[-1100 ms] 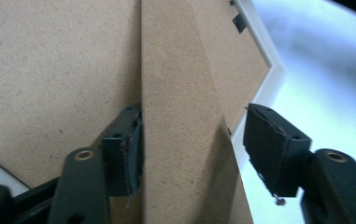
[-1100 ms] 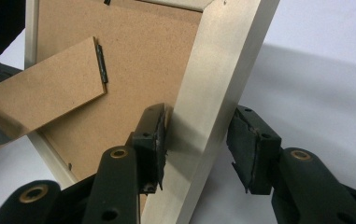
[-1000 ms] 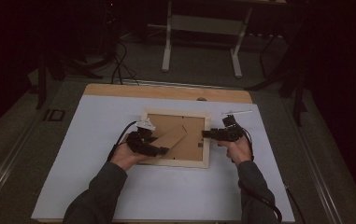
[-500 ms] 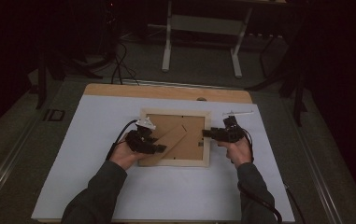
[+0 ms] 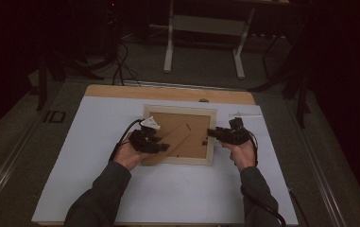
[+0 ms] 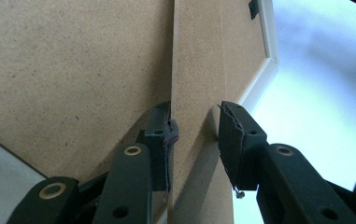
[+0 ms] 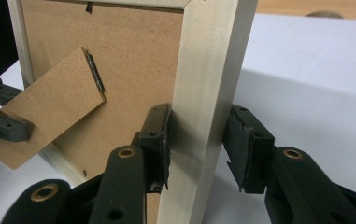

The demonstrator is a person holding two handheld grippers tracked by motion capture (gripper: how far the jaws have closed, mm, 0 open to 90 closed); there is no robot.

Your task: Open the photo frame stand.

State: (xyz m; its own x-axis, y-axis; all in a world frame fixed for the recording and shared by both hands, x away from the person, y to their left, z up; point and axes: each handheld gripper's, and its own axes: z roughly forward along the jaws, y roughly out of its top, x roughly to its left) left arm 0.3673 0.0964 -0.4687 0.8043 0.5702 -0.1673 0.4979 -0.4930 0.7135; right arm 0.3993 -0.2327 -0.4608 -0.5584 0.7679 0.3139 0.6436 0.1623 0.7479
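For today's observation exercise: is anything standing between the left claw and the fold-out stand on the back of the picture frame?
Nothing visible does. The left claw already straddles the stand, its jaws on either side of the strip.

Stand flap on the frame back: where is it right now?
In the high view the stand flap lies diagonally across the picture frame back, left of centre; its lower end sits between the left gripper jaws, with the right gripper on the frame's right rail.

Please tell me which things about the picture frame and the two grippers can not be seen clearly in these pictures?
- Picture frame front: faces the table, hidden in all views.
- Left gripper on the stand flap: pad contact uncertain; the flap's edge hides it.
- Right gripper far pad: a gap beside the frame rail seems visible.
- High view: jaws too small, dim.
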